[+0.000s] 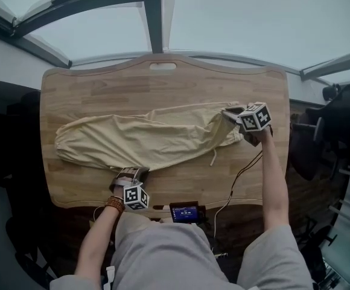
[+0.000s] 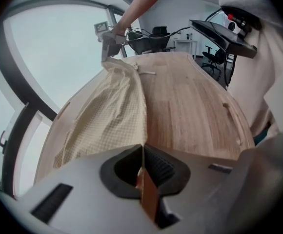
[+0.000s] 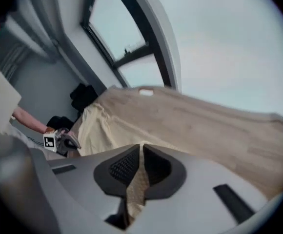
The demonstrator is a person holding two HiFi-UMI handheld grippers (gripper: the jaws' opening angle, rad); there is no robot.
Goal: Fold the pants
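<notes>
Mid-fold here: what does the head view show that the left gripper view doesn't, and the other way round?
Only the head view: the pants full length across the table, and a small screen device at its near edge. Only the left gripper view: the left gripper with jaws shut on a pinch of fabric. Both: the right gripper holding the pants' other end.
</notes>
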